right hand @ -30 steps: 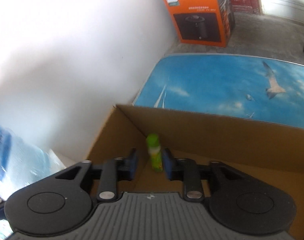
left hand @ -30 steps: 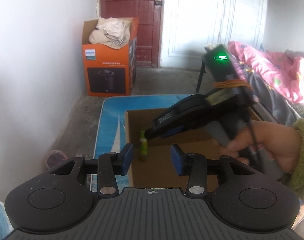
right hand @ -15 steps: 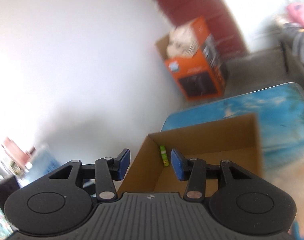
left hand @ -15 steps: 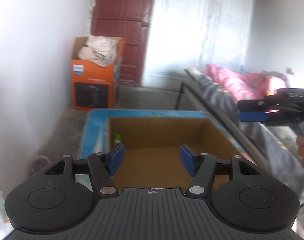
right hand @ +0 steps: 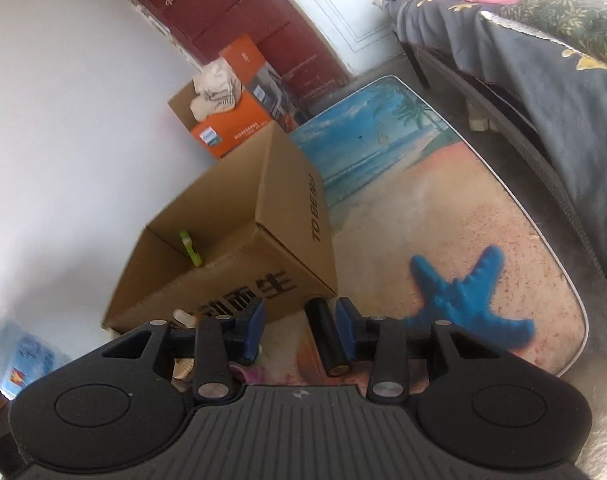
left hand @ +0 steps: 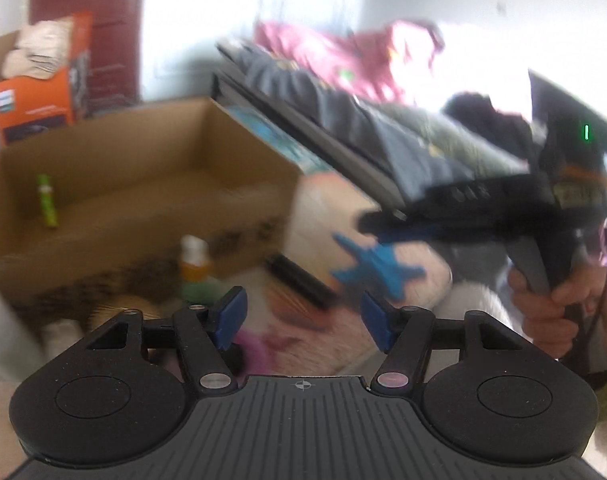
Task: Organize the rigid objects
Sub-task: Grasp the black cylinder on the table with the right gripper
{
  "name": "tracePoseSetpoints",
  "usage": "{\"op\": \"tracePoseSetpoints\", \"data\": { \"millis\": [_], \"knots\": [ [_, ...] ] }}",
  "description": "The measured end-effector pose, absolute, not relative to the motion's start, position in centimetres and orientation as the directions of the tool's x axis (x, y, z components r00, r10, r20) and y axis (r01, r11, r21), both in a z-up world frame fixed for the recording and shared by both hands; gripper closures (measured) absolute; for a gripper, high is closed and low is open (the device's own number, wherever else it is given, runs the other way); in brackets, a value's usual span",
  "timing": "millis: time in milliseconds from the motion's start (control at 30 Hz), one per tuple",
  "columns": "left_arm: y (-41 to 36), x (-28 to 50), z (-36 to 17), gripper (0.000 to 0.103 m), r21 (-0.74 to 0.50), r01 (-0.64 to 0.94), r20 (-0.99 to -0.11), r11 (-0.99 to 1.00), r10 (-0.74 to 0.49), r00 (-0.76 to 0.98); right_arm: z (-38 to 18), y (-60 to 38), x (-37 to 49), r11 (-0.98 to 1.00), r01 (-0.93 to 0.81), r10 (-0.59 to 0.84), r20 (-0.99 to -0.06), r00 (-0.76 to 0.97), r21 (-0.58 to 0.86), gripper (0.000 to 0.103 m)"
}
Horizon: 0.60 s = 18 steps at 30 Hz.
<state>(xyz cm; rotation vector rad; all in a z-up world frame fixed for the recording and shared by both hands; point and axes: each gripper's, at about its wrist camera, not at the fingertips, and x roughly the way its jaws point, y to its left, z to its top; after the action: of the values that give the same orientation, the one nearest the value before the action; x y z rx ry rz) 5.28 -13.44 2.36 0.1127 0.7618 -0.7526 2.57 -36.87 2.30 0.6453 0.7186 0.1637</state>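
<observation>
My right hand-held gripper (right hand: pixel 299 326) is closing, its blue pads not yet pressing on the short black cylinder (right hand: pixel 328 340) that lies between them on the beach-print tabletop (right hand: pixel 483 216), just beside the corner of the open brown cardboard box (right hand: pixel 287 216). I judge the cylinder stiff, light and smooth, apt to roll, so I'd pinch it across its middle. My left hand-held gripper (left hand: pixel 301 322) hangs released with nothing between its pads. I count one black cylinder, one slim green bottle (right hand: pixel 190 249) standing inside the box, one box, and one orange-and-green bottle with a white cap (left hand: pixel 195 268) in front of the box; the rest there is too blurred to count.
</observation>
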Motion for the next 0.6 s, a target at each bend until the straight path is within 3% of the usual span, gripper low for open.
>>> {"op": "tracePoseSetpoints", "data": {
  "millis": [367, 600],
  "knots": [
    [-18.1, 7.1, -3.4, 0.049, -0.139, 0.615, -0.769, 0.776, -0.476, 0.427, 0.1, -33.9, 7.0, 0.888, -0.061, 0.389, -0.674, 0.628, 0.456, 0.062],
    [-18.3, 7.7, -3.7, 0.049, -0.159, 0.586, -0.771, 0.795, -0.47, 0.429, -2.4, -33.9, 9.0, 0.873, -0.069, 0.435, -0.706, 0.559, 0.483, 0.082]
  ]
}}
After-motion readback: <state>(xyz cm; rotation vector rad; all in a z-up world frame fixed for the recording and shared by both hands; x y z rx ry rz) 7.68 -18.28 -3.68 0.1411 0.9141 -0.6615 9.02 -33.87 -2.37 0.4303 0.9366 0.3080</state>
